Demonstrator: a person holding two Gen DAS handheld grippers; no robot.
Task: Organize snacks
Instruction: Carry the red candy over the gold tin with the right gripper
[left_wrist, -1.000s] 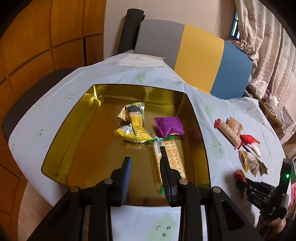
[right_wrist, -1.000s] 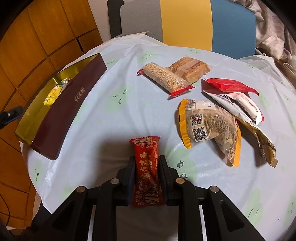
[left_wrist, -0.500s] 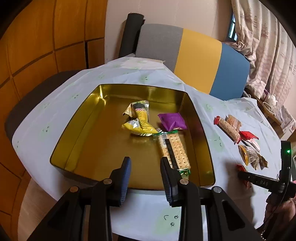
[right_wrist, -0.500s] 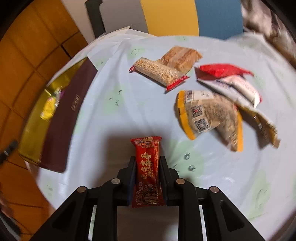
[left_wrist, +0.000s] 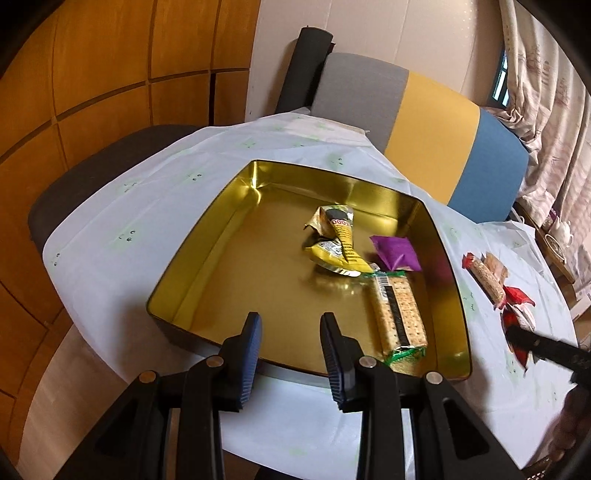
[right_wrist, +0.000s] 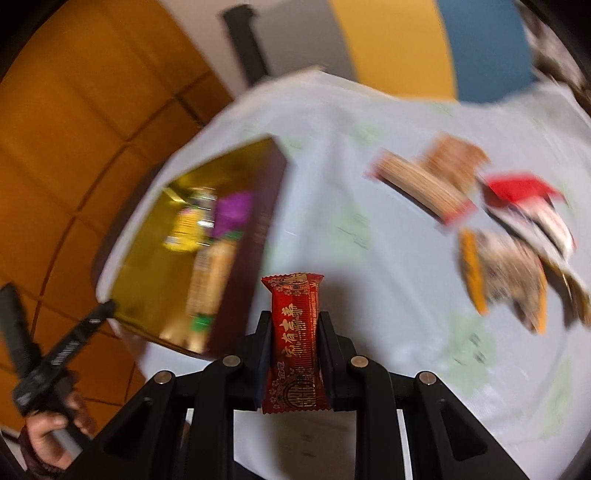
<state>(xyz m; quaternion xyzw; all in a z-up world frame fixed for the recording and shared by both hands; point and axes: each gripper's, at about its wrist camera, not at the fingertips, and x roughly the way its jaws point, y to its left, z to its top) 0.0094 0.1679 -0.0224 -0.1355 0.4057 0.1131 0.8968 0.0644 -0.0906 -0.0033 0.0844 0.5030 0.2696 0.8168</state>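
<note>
Table (left_wrist: 303, 413) cluttered; right gripper (right_wrist: 294, 325) fingers clamp red snack packet (right_wrist: 295, 343), left gripper (left_wrist: 291, 328) fingers apart, empty. Risk: packet catches gold tin (left_wrist: 448, 258) wall.

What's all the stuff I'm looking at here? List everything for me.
gold tin: one, gold inside, on the tablecloth
yellow snack packet: one, in the tin
purple packet: one, in the tin
cracker pack: one, clear with green ends, in the tin
loose snacks: several, red, tan and brown, on the tablecloth beside the tin
tablecloth: one, white
chair: one, grey, yellow and blue, behind the table
red packet: one, clamped in the right gripper
left gripper: empty, jaws apart
right gripper: shut on the red packet
</note>
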